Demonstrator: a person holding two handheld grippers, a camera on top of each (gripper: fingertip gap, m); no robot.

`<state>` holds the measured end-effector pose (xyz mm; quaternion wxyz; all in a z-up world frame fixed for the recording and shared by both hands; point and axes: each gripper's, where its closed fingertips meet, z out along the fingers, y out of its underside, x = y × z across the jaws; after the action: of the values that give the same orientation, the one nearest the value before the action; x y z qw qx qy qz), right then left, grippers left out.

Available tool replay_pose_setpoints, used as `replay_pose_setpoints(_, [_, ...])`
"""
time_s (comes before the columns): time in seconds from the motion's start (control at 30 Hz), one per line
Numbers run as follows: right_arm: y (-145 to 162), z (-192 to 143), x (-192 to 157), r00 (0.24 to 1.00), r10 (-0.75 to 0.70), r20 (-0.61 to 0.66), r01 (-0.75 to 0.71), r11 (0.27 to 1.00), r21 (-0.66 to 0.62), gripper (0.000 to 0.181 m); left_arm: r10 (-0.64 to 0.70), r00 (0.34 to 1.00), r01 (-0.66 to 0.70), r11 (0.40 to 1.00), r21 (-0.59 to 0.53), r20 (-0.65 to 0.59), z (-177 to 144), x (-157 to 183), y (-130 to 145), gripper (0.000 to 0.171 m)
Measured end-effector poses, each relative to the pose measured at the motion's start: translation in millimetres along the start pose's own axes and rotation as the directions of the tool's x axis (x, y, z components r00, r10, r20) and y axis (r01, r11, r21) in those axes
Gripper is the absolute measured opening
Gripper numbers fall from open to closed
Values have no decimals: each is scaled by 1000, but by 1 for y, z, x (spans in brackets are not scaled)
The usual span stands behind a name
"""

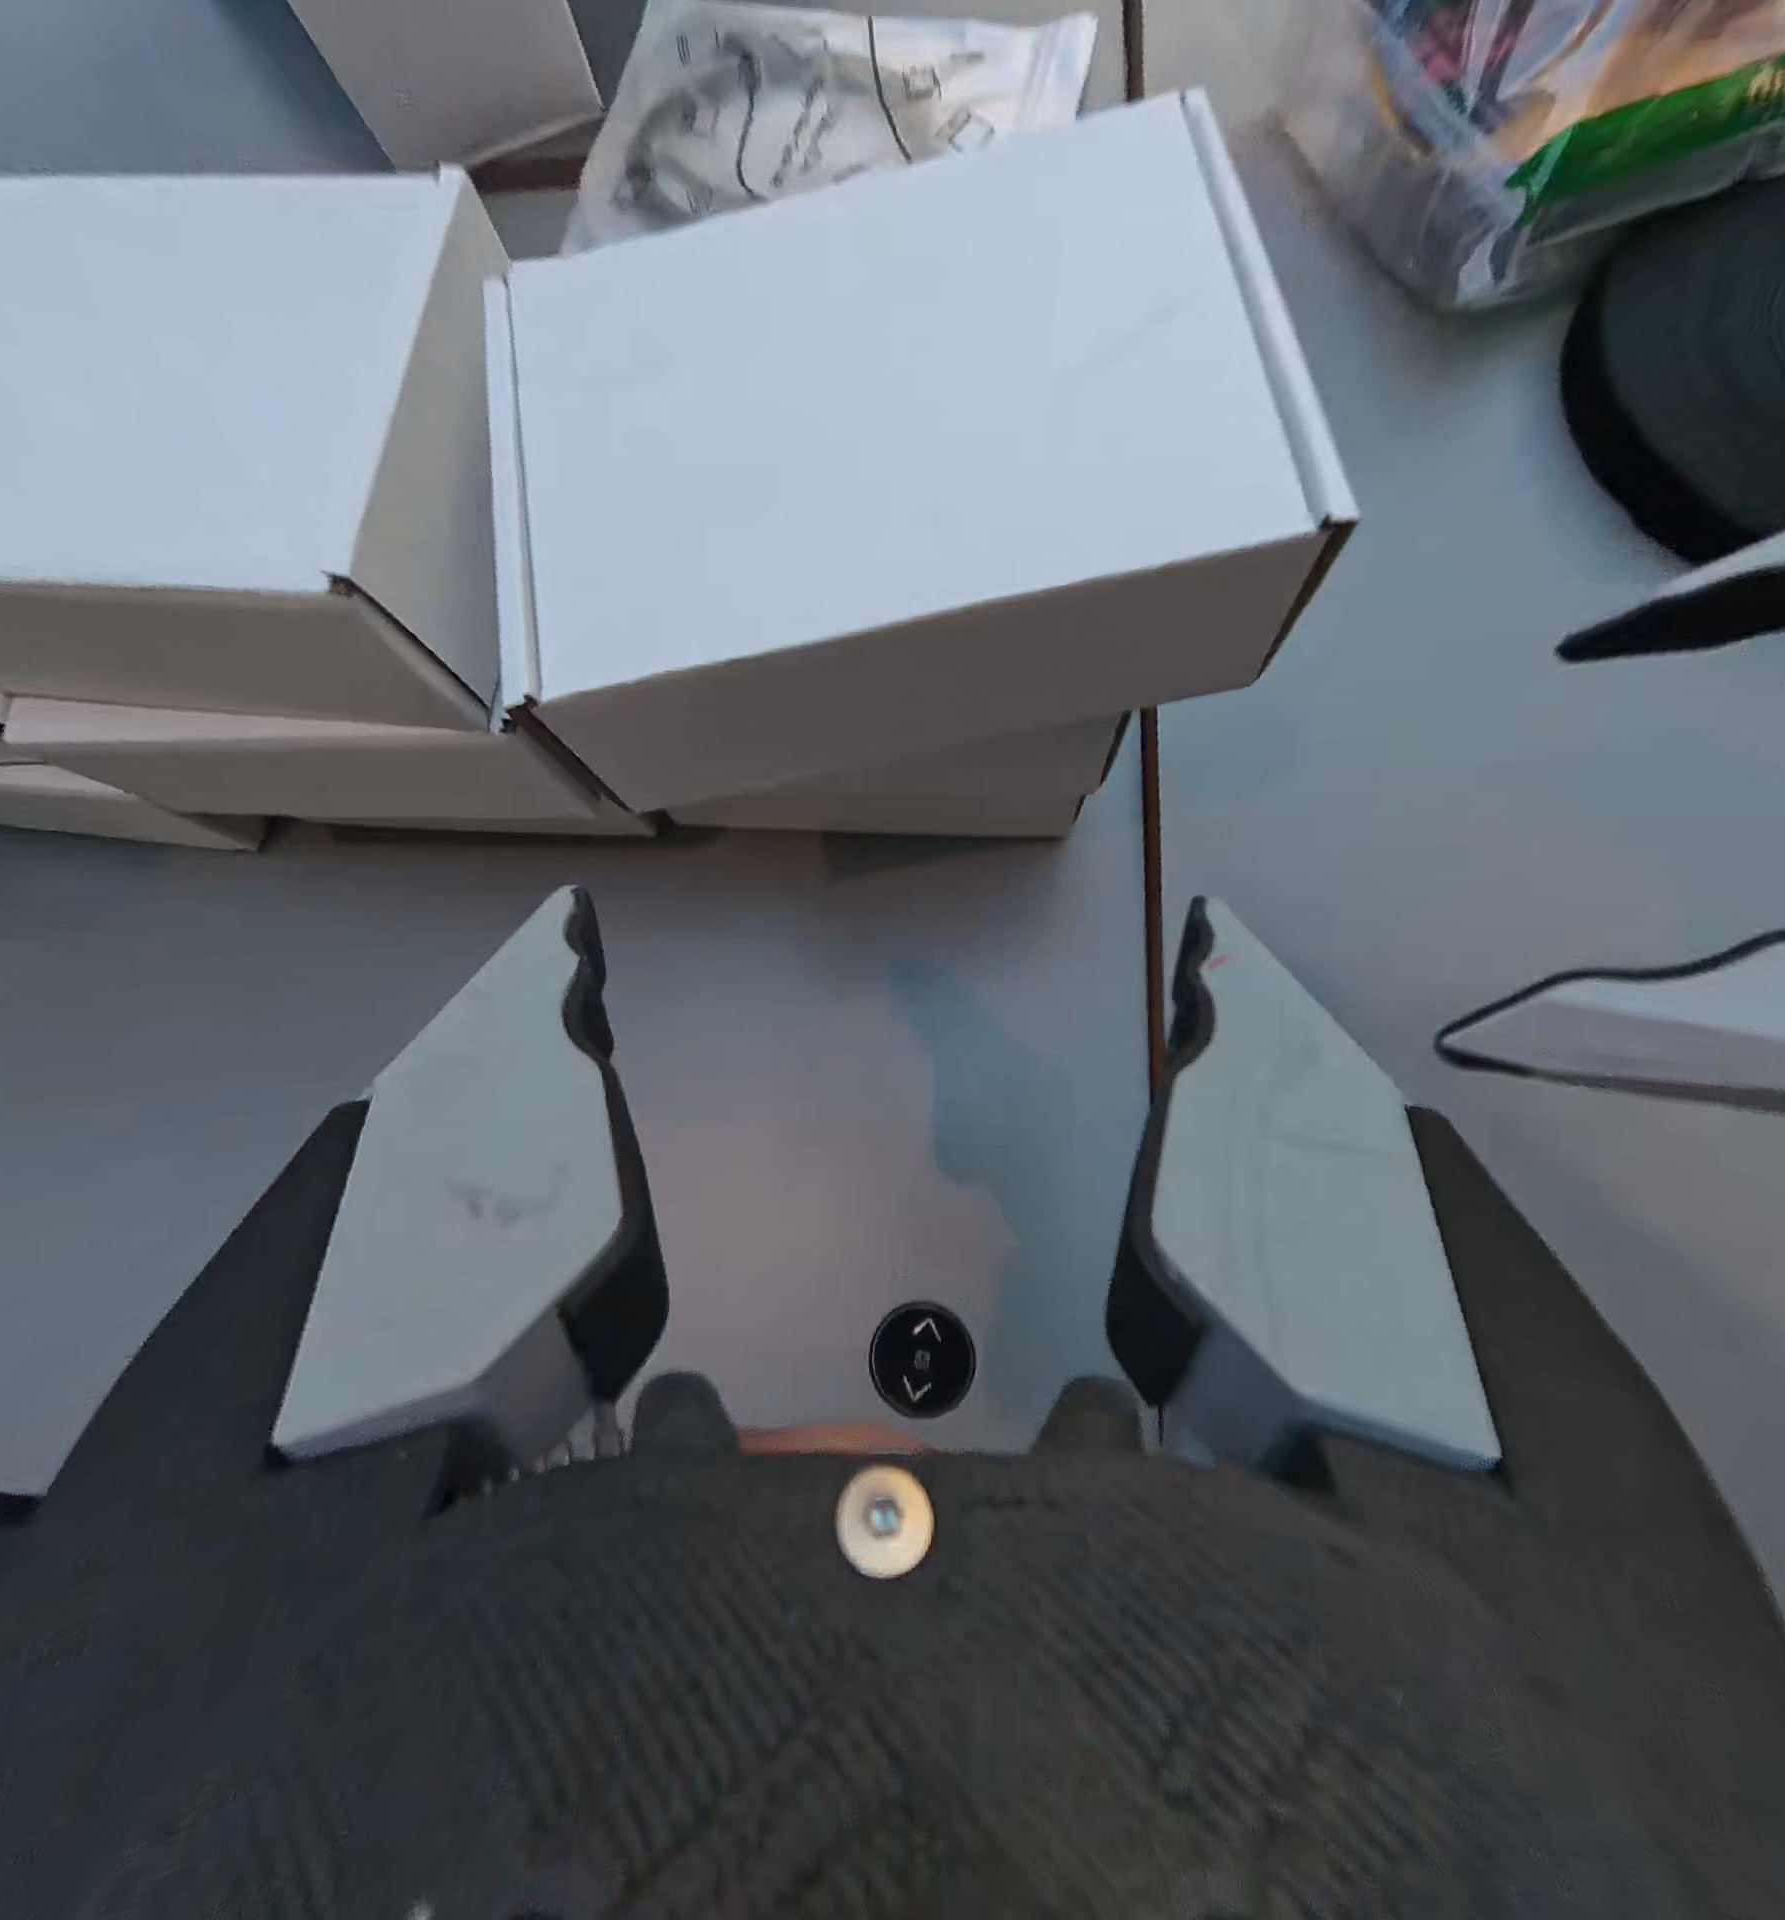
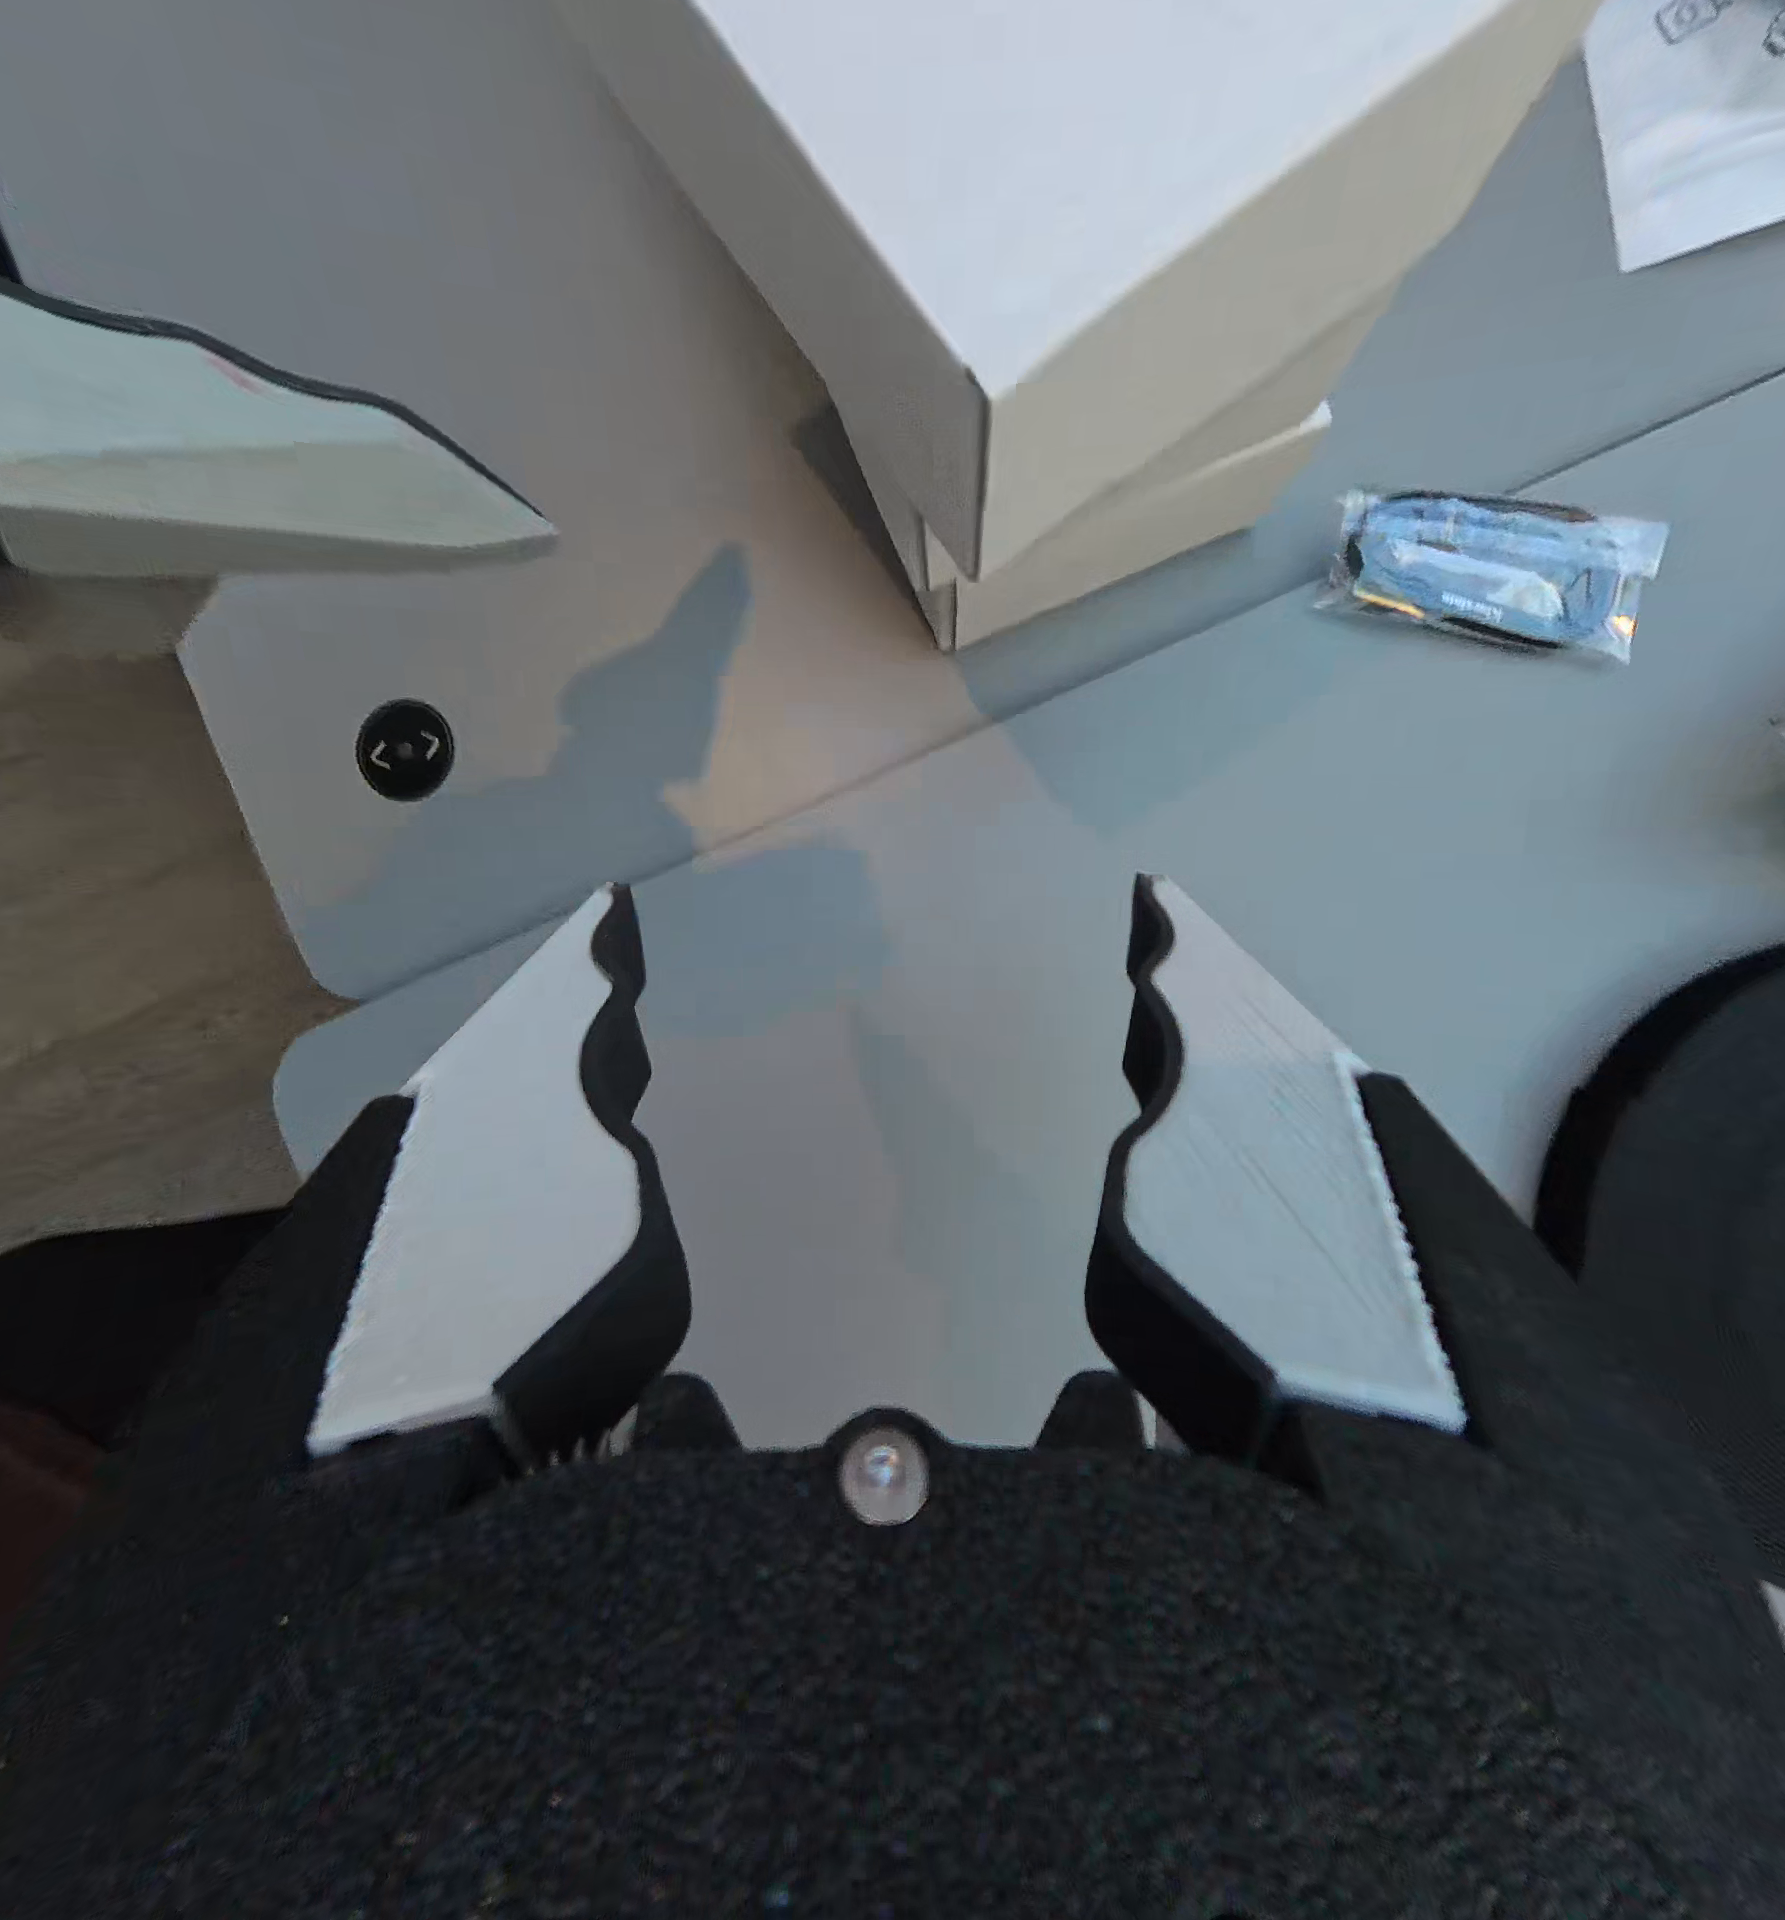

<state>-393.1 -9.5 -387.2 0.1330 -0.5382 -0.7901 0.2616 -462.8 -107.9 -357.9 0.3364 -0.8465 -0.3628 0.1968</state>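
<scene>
Left gripper [image 1: 886,914]: jaws wide, empty, above the grey table [image 1: 244,1039], just short of the top white box [image 1: 898,416] on a stack of white boxes. Right gripper [image 2: 877,894]: jaws wide, empty, near that stack's corner. Beside the stack: sealed cable packet [image 2: 1490,571], black roll [image 1: 1719,374], round black button [image 1: 921,1359]. Nothing is held.

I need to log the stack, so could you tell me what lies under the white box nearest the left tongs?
The white box rests on another flatter white box, only its front edge showing. Anything beneath or inside is covered.
</scene>
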Motion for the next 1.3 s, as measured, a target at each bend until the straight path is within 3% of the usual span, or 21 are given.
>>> replay_pose_setpoints(0.13, [-37,7,-5,996,-13,-87,24,991,129,92,-13,1000,11,994,105,13,-2,4,-21,108])
replay_pose_setpoints(0.23, [-49,18,-11,997,21,-71,-11,992,128,92,-31,999,29,995,97,16,5,4,-16,106])
replay_pose_setpoints(0.4, [-22,38,-28,998,31,-59,-28,998,54,92,-79,997,79,994,73,-4,9,2,-2,105])
replay_pose_setpoints(0.53, [12,49,-29,995,85,-54,-86,996,-2,91,-134,988,144,977,158,-73,-7,-10,-47,111])
replay_pose_setpoints(0.63, [10,42,-11,991,108,-84,-109,994,2,91,-116,991,127,972,197,-65,-11,-21,-70,113])
replay_pose_setpoints(0.7, [-7,31,4,987,118,-111,-115,993,39,91,-98,994,104,977,189,-40,-6,-25,-65,113])
replay_pose_setpoints(0.8, [-35,10,25,982,91,-168,-78,993,85,91,-96,995,99,988,123,-28,8,-23,-36,112])
replay_pose_setpoints(0.97, [-59,-2,27,975,-37,-217,56,995,81,91,-54,998,55,998,32,-26,27,-19,8,111])
replay_pose_setpoints(1.07, [-49,9,14,986,-13,-167,24,998,63,90,-60,998,60,998,22,-19,25,-26,6,111])
replay_pose_setpoints(1.17, [-24,24,7,991,111,-78,-108,993,44,90,-47,999,50,989,136,-24,5,-39,-31,111])
replay_pose_setpoints(1.23, [-14,28,-7,979,193,67,-196,980,42,88,16,999,-8,981,196,-39,-7,-43,-52,113])
replay_pose_setpoints(1.3, [-20,24,-10,940,282,192,-302,950,85,87,136,990,-126,971,206,-35,-10,-44,-56,114])
